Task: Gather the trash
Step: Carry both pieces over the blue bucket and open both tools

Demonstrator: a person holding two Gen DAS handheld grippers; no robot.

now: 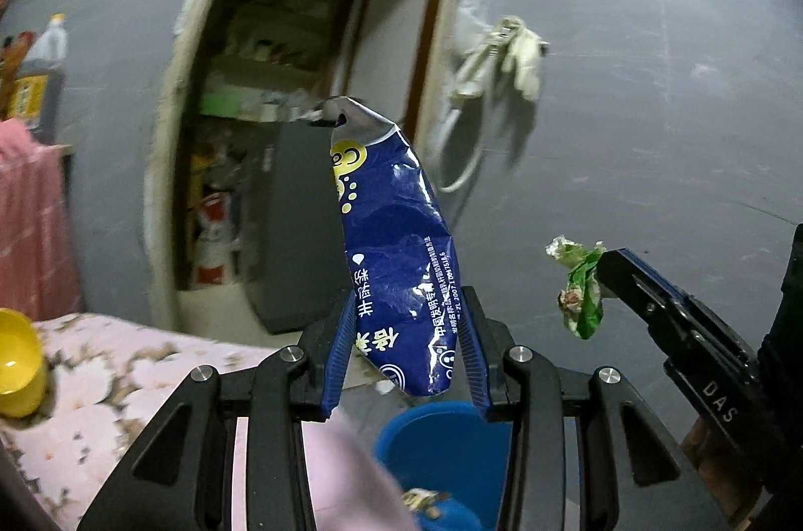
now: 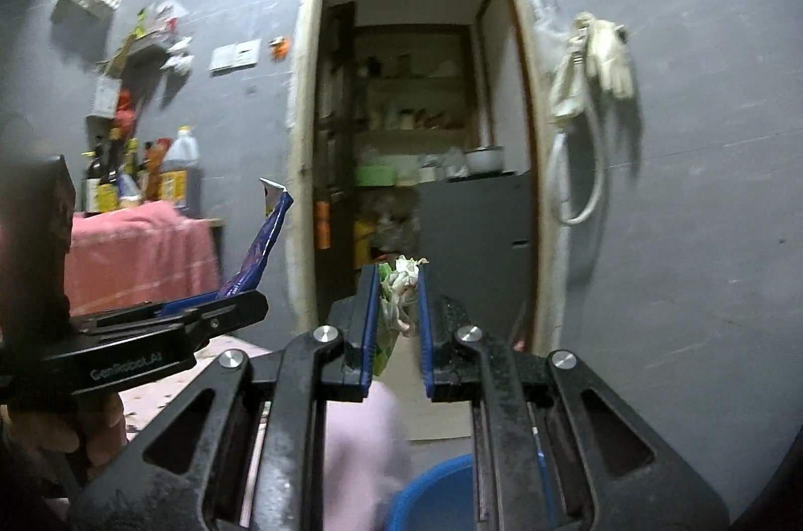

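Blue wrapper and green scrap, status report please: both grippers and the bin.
Left gripper shut on blue wrapper. Right gripper shut on green scrap. Blue bin below, nothing blocking.

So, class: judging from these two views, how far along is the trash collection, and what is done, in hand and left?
Done: some scraps already lie in the blue bin below. In hand: the left claw grips a crumpled blue wrapper, and the right claw pinches a green-and-white wrapper, both raised above the bin. Left: dropping both in. Whether more trash remains on the flowered cloth cannot be seen.
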